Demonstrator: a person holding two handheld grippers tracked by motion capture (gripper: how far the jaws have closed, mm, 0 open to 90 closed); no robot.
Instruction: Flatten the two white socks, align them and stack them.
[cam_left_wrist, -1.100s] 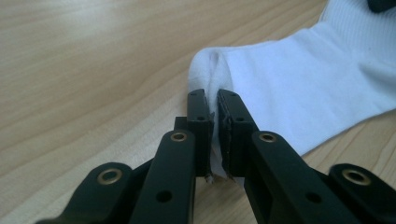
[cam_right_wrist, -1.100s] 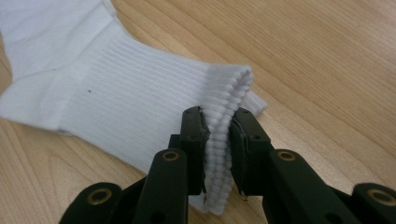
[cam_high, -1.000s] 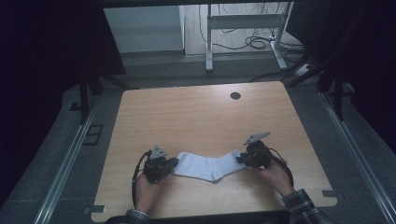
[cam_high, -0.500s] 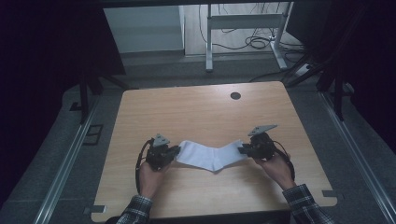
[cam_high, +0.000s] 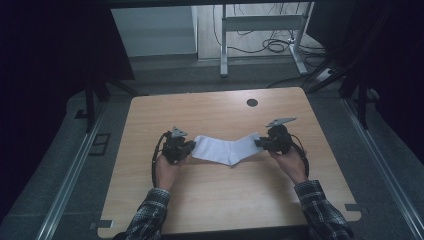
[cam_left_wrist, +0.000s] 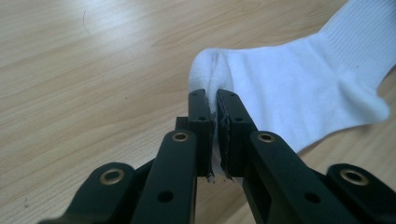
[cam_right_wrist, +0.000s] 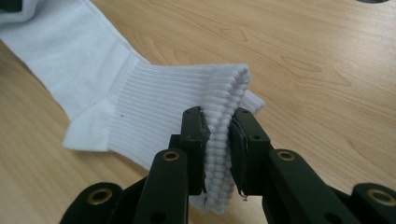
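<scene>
A white cotton ankle sock with a ribbed cuff (cam_high: 227, 149) is stretched out sideways over the light wooden worktop (cam_high: 215, 200), about midway between the left and right edges and a little nearer the near edge than the far one. Its heel sags toward the wood in the middle, and I cannot tell whether it touches.

The black left gripper (cam_high: 189, 146) pinches the toe end, its jaws pressed together on a thin fold of fabric; seen close in the left gripper view, the left gripper (cam_left_wrist: 215, 100) has the cloth bunched above its tips. The black right gripper (cam_high: 258, 143) clamps the ribbed cuff, and the right gripper view shows the right gripper (cam_right_wrist: 217, 119) with both layers of the cuff squeezed between the pads.

A person's hands hold both tools, with plaid sleeves (cam_high: 322, 212) coming in over the near edge. A dark round hole (cam_high: 252, 102) sits near the far edge, right of centre.
</scene>
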